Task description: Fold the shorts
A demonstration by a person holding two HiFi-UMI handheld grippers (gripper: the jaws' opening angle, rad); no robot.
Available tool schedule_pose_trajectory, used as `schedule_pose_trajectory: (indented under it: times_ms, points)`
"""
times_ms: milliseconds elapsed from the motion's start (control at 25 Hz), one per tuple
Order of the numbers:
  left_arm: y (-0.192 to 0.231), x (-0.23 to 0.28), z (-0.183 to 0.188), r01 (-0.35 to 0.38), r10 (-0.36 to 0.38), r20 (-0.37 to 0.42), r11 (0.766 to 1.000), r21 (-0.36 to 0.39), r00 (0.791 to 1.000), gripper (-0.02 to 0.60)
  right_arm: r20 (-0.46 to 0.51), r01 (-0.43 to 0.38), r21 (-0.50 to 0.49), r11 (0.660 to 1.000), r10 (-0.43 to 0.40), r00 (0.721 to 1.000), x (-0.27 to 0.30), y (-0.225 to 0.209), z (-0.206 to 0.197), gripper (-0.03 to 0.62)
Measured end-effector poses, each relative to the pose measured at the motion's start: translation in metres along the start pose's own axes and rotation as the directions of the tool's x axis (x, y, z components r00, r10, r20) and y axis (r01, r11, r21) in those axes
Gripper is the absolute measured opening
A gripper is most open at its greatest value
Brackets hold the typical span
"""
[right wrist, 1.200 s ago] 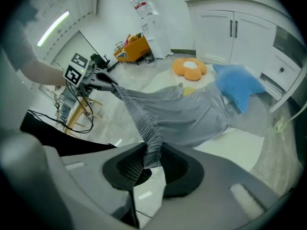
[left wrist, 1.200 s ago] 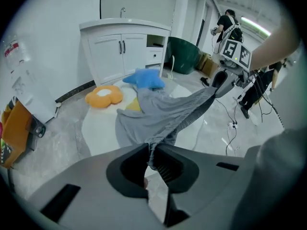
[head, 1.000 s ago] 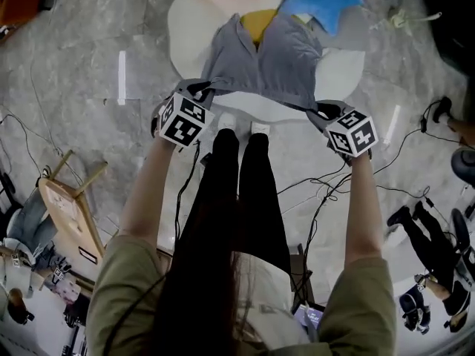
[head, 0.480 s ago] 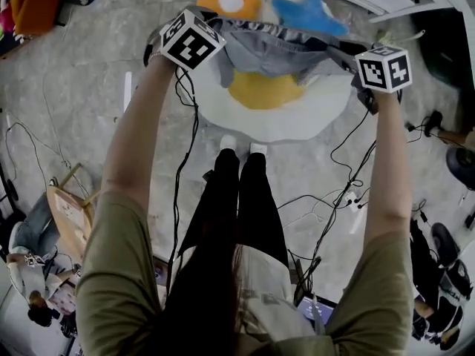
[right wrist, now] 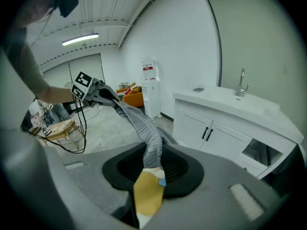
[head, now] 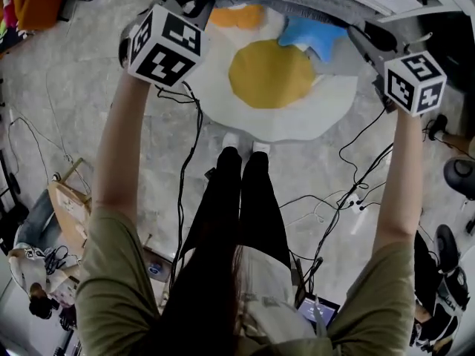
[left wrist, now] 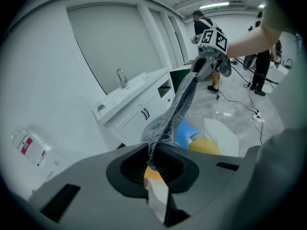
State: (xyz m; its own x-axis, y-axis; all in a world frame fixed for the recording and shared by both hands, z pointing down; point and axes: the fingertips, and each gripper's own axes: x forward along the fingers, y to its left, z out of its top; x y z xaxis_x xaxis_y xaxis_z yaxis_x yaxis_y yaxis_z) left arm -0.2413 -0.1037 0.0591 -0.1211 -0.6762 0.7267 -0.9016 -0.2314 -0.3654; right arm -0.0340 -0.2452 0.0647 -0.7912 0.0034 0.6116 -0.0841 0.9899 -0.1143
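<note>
The left hand-held gripper (left wrist: 152, 161) and the right hand-held gripper (right wrist: 151, 163) each pinch one end of the grey shorts (left wrist: 184, 97) — waistband stretched taut between them, above the egg-shaped rug (head: 315, 117).
</note>
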Motion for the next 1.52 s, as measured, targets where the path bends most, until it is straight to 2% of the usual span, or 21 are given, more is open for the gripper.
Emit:
schedule_pose_trajectory:
  times_ms: [160,360,440,520,600,680,800,920,1080,1200,1280,1320,1360,1400,1440,1520]
  points:
    - [-0.093,0.002,-0.085,0.097,-0.098,-0.078,0.995,-0.016,0.992,0.04,-0.092,-0.027,-0.014,1.0,0.026,0.995,0.02,0.055,-0.108,0.094]
    - [-0.244,0.049,-0.211,0.208,-0.226,-0.165,0.97,-0.123,0.96,0.044,-0.213,-0.056,0.015,0.998,0.058,0.975,0.055,0.116,-0.291,0.094]
    - [-0.306,0.069,-0.266,0.232,-0.272,-0.205,0.952,-0.199,0.94,0.048,-0.282,-0.068,0.023,0.997,0.072,0.957,0.074,0.143,-0.364,0.094]
    - [-0.362,0.088,-0.315,0.251,-0.326,-0.244,0.923,-0.291,0.913,0.049,-0.338,-0.087,0.016,0.996,0.088,0.937,0.089,0.167,-0.428,0.095]
    - [-0.409,0.106,-0.349,0.268,-0.379,-0.267,0.889,-0.372,0.886,0.049,-0.388,-0.111,-0.008,0.994,0.099,0.916,0.096,0.183,-0.481,0.095]
    - [-0.445,0.116,-0.373,0.272,-0.407,-0.274,0.866,-0.42,0.872,0.049,-0.422,-0.132,-0.033,0.991,0.106,0.901,0.098,0.197,-0.521,0.095]
    - [-0.483,0.12,-0.398,0.269,-0.418,-0.283,0.856,-0.442,0.864,0.049,-0.445,-0.135,-0.044,0.99,0.101,0.89,0.099,0.214,-0.56,0.097]
    - [-0.505,0.124,-0.415,0.266,-0.43,-0.298,0.847,-0.46,0.852,0.051,-0.47,-0.125,-0.012,0.992,0.104,0.876,0.102,0.224,-0.588,0.097]
    - [-0.53,0.129,-0.432,0.274,-0.455,-0.35,0.846,-0.458,0.819,0.066,-0.542,-0.117,0.004,0.993,0.1,0.834,0.106,0.23,-0.625,0.097]
    - [-0.541,0.134,-0.445,0.283,-0.473,-0.399,0.848,-0.448,0.785,0.125,-0.571,-0.07,0.004,0.998,0.059,0.819,0.115,0.226,-0.635,0.098]
    - [-0.548,0.132,-0.453,0.292,-0.518,-0.421,0.82,-0.493,0.744,0.23,-0.596,-0.059,-0.016,0.998,0.038,0.802,0.117,0.225,-0.64,0.11]
    - [-0.551,0.129,-0.457,0.292,-0.544,-0.426,0.799,-0.525,0.723,0.284,-0.61,-0.07,-0.015,0.997,0.046,0.791,0.116,0.226,-0.643,0.131]
    - [-0.551,0.126,-0.459,0.285,-0.563,-0.43,0.782,-0.555,0.706,0.329,-0.624,-0.084,-0.001,0.996,0.065,0.779,0.115,0.229,-0.646,0.23]
    - [-0.548,0.121,-0.461,0.272,-0.572,-0.434,0.77,-0.577,0.696,0.344,-0.634,-0.097,0.02,0.995,0.087,0.768,0.112,0.232,-0.646,0.313]
    - [-0.544,0.116,-0.461,0.256,-0.573,-0.438,0.763,-0.594,0.692,0.349,-0.639,-0.102,0.042,0.994,0.105,0.762,0.11,0.234,-0.644,0.332]
    - [-0.529,0.106,-0.459,0.222,-0.565,-0.44,0.755,-0.617,0.698,0.354,-0.631,-0.09,0.077,0.993,0.118,0.767,0.105,0.235,-0.633,0.375]
